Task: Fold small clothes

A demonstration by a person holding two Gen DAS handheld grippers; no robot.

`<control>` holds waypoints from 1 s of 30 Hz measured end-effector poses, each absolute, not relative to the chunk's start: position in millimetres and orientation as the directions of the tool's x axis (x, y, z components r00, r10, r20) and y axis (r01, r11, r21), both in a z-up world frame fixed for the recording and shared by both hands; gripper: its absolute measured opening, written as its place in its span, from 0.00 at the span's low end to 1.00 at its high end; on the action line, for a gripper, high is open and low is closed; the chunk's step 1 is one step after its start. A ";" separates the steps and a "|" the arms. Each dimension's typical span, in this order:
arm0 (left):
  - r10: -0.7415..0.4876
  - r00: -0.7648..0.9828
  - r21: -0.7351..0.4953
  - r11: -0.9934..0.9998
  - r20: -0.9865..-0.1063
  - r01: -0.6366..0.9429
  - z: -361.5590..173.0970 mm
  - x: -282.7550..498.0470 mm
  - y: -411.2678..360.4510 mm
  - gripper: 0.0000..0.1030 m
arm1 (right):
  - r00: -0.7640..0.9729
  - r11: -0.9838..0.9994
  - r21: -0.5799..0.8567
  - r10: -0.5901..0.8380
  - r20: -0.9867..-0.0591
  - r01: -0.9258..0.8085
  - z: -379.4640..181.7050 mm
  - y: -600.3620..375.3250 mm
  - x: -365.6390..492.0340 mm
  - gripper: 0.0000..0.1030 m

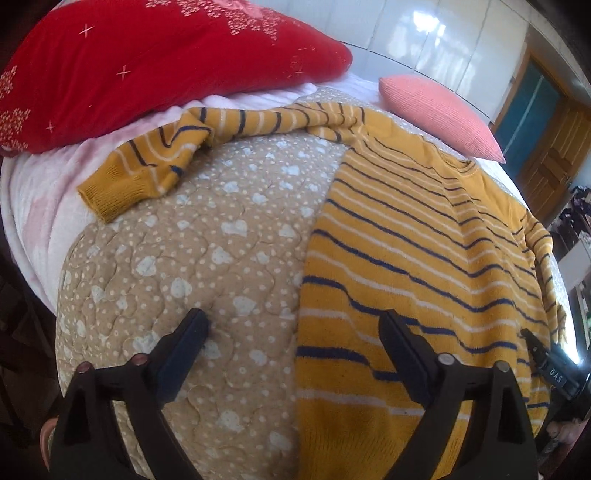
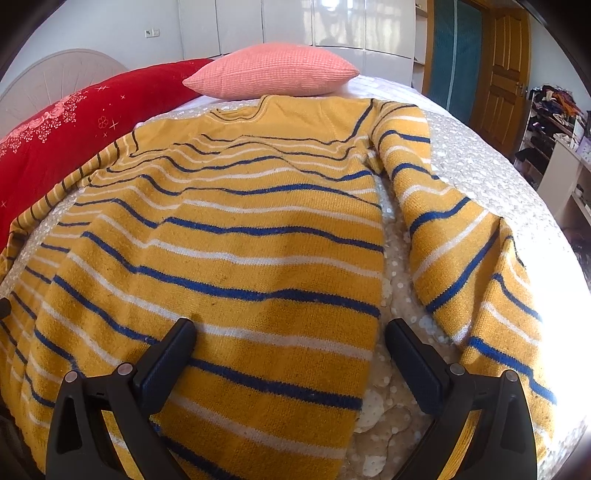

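A yellow sweater (image 1: pixel 406 251) with blue and white stripes lies flat on a tan quilt (image 1: pixel 184 258) on the bed. Its left sleeve (image 1: pixel 155 155) stretches out to the left with the cuff (image 1: pixel 107 192) at the end. In the right wrist view the sweater body (image 2: pixel 229 236) fills the middle and its right sleeve (image 2: pixel 461 236) lies down the right side. My left gripper (image 1: pixel 295 328) is open and empty, straddling the sweater's left bottom edge. My right gripper (image 2: pixel 291 336) is open and empty, straddling the sweater's right bottom edge. The right gripper's tip also shows in the left wrist view (image 1: pixel 546 362).
A red pillow (image 1: pixel 147 66) lies at the back left and a pink cushion (image 2: pixel 273 72) by the collar. A pink blanket (image 1: pixel 44 206) covers the bed's left side. White wardrobes (image 2: pixel 288 26), a wooden door (image 2: pixel 506 70) and a cluttered shelf (image 2: pixel 554 122) stand beyond the bed.
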State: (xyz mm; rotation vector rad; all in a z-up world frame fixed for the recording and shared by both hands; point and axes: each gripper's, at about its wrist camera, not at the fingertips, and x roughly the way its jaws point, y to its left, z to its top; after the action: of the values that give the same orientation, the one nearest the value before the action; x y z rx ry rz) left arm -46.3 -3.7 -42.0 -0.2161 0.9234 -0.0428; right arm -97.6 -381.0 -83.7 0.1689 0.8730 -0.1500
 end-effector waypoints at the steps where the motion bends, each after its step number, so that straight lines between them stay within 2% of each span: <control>1: -0.126 0.605 -0.191 0.981 -0.786 -0.044 -43.4 -46.3 -7.0 0.97 | 0.634 0.976 0.084 -0.064 -0.770 0.201 -83.5 -380.9 -97.6 1.00; 8: -0.052 0.618 -0.095 0.995 -0.784 -0.036 -51.1 -45.3 -20.2 1.00 | 0.630 0.974 0.077 -0.076 -0.773 0.212 -83.2 -379.4 -97.1 1.00; 30: -0.084 0.624 -0.105 0.994 -0.777 0.003 -50.1 -48.3 -16.2 1.00 | 0.621 0.972 0.089 -0.068 -0.781 0.218 -83.6 -381.5 -95.3 1.00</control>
State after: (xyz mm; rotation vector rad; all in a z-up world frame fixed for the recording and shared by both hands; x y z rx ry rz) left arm -48.3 -16.2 -50.1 -0.0968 0.8956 -0.0496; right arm -95.3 -381.5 -83.6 0.1818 0.8863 -0.1658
